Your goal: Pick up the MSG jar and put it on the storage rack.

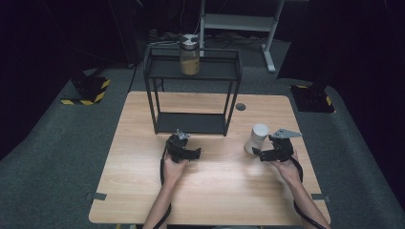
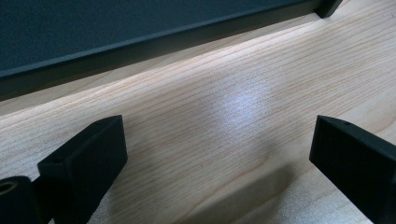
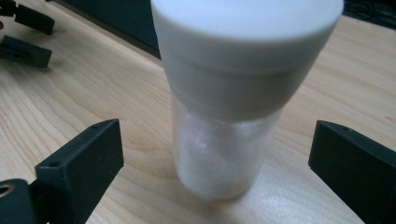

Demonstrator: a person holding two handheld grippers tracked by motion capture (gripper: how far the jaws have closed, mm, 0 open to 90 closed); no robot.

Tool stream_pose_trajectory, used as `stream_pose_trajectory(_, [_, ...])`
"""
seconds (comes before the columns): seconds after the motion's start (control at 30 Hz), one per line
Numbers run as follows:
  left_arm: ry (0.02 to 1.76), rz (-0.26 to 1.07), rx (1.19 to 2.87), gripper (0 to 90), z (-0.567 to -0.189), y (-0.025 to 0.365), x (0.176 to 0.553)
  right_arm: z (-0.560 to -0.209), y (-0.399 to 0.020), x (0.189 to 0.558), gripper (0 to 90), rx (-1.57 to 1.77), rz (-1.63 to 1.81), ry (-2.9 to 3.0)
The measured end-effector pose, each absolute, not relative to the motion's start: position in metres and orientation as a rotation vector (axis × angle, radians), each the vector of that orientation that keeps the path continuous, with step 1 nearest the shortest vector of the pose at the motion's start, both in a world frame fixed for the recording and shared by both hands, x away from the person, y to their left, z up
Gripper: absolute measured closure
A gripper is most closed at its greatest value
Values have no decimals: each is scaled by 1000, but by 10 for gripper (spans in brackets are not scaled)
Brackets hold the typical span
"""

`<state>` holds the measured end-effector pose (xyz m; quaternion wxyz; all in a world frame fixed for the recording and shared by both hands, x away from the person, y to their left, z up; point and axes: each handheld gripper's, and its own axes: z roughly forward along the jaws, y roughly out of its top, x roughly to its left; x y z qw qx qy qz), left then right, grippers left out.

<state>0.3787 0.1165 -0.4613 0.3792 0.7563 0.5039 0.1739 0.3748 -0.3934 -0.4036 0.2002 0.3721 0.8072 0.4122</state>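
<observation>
High view takes in the whole wooden table (image 1: pixel 210 191): a black two-tier shelf rack (image 1: pixel 192 90) stands at its far side, and a glass jar with a metal lid (image 1: pixel 189 55), filled with something tan, sits on the rack's upper shelf. That jar appears in neither gripper view. A person's forearms come in from the bottom edge, each hand holding a gripper.

Right gripper view brings close what the high view shows only as a small white shape: a white-capped container (image 3: pixel 233 93) with a clear lower body holding white contents, standing upright on the table. It stands between the two black jaws of the right gripper (image 3: pixel 217 172), which are spread wide, with clear gaps of wood on both sides and no contact. In the high view the container (image 1: pixel 257 138) is just beside that gripper (image 1: pixel 277 148), toward the table's right side.

Left gripper view looks along the left gripper (image 2: pixel 219 163), its jaws wide apart over bare wood, with the rack's dark bottom shelf (image 2: pixel 140 32) running across the top. From above, this gripper (image 1: pixel 181 148) sits just in front of the rack, well apart from the container.
</observation>
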Motion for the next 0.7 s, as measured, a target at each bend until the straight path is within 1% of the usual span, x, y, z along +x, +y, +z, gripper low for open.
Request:
stream_pose_trajectory(0.23, [1287,442,1930,41,-461,117,379,-398,-391,379,48,1021,1176,2240])
stream_pose_trajectory(0.7, [1287,441,1929,41,-462,117,379,-392,-386,391,139,1000,1179,2243])
